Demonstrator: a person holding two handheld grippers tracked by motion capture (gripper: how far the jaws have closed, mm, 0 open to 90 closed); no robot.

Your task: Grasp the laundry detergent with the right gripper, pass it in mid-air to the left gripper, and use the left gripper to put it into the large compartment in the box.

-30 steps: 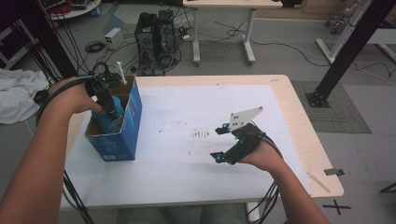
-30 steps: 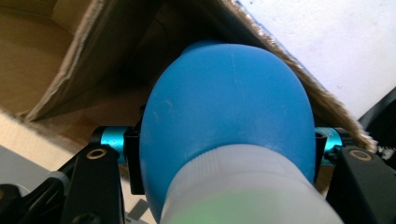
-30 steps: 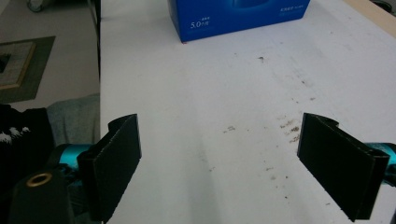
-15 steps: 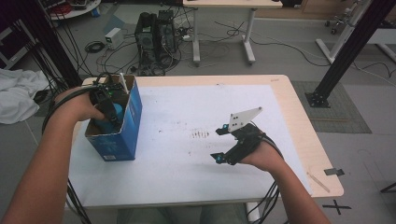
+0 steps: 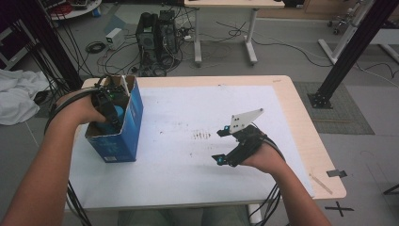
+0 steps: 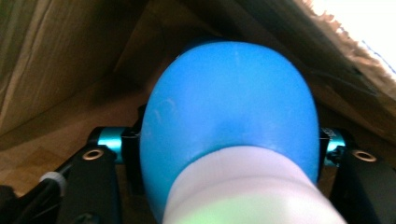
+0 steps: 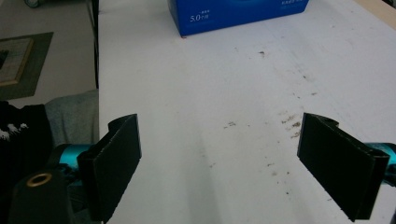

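Blue and white plastic, one bottle (image 6: 229, 126) sits between my left fingers (image 6: 130, 154), whose jaws have just been easing apart, inside one blue cardboard box (image 5: 123, 127) marked "5.0" on the white bench (image 5: 188, 165). My right fingers (image 7: 119, 158) stand wide open, holding nothing.

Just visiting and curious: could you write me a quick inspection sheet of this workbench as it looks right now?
Surface: white table top, small dark specks near its middle.
Job's things: blue box open at the top; blue and white object inside it.
Clutter: nothing seen.
Grippers: left hand-held gripper reaches into the box, jaws just been opening, the object between them; right hand-held gripper open above the bare table.
Cables: black cables trail from the right hand.
Surroundings: computer tower, floor wires, second desk, white cloth.
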